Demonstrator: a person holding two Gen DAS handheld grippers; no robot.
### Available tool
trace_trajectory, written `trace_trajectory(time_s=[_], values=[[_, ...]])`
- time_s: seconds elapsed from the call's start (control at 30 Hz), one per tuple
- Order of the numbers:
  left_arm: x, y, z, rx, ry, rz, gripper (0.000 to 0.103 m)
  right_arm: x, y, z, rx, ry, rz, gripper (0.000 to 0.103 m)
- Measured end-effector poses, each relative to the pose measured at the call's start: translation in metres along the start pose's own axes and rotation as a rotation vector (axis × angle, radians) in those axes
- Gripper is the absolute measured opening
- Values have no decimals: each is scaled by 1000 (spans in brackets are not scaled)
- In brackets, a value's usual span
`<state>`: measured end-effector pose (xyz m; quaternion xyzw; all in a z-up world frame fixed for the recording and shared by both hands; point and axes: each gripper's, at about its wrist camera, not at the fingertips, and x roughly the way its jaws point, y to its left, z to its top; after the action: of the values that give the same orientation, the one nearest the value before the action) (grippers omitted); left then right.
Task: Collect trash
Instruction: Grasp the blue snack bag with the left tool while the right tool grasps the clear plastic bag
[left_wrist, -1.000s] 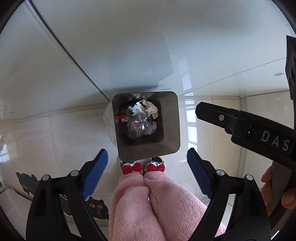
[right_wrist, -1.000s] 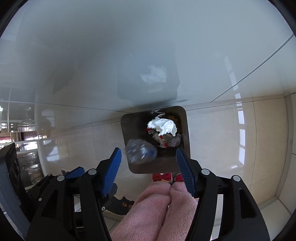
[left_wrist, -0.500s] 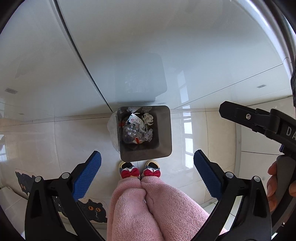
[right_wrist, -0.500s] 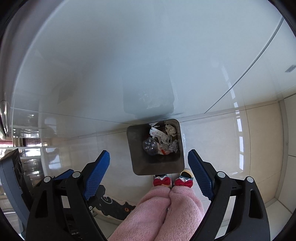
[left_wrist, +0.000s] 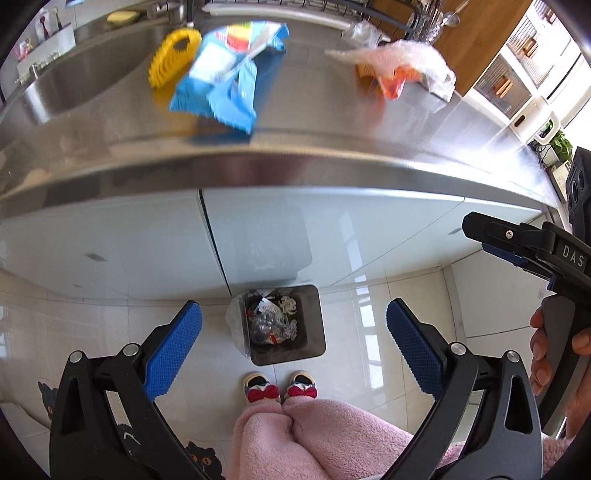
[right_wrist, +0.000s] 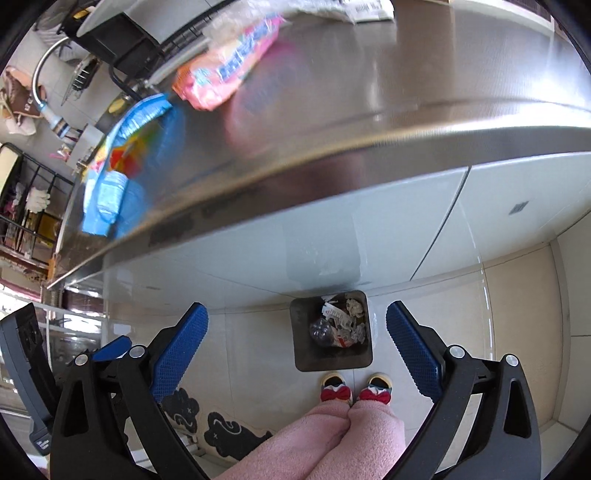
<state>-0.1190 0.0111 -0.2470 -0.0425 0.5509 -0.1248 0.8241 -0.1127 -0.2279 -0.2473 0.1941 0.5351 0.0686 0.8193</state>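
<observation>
A dark square bin (left_wrist: 314, 325) (right_wrist: 303, 347) stands on the floor against the cabinet, holding a crushed clear bottle (left_wrist: 264, 325) (right_wrist: 320, 331), crumpled paper and wrappers. My left gripper (left_wrist: 293, 347) is open and empty, high above the bin. My right gripper (right_wrist: 297, 347) is open and empty too, and it shows from the side in the left wrist view (left_wrist: 517, 247). On the steel counter (left_wrist: 332, 122) (right_wrist: 369, 92) lie a blue snack bag (left_wrist: 229, 74) (right_wrist: 122, 158), an orange-pink wrapper (right_wrist: 225, 70) and a clear plastic bag over orange packaging (left_wrist: 399, 62).
A yellow brush (left_wrist: 173, 55) lies by the sink (left_wrist: 74, 77). A dish rack (right_wrist: 122, 44) stands at the counter's back. My pink-clad legs and red-bowed slippers (left_wrist: 280, 391) stand just in front of the bin. A cat floor mat (right_wrist: 229, 432) lies to the left.
Both grippers have risen well above the bin, and the counter top with its wrappers has come into view. The bin looks smaller. Both stay open and empty.
</observation>
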Motion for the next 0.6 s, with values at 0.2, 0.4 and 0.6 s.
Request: trace_trajectory(time_s=[0.2, 0.4, 0.6], values=[[-38, 3, 38, -1, -105, 4, 95, -38, 25, 35, -79, -152, 12, 98], [-48, 12, 76, 6, -169, 42, 95, -59, 40, 76, -115, -238, 18, 98], [-37, 33, 114, -30, -180, 91, 95, -64, 46, 118, -134, -313, -18, 98]])
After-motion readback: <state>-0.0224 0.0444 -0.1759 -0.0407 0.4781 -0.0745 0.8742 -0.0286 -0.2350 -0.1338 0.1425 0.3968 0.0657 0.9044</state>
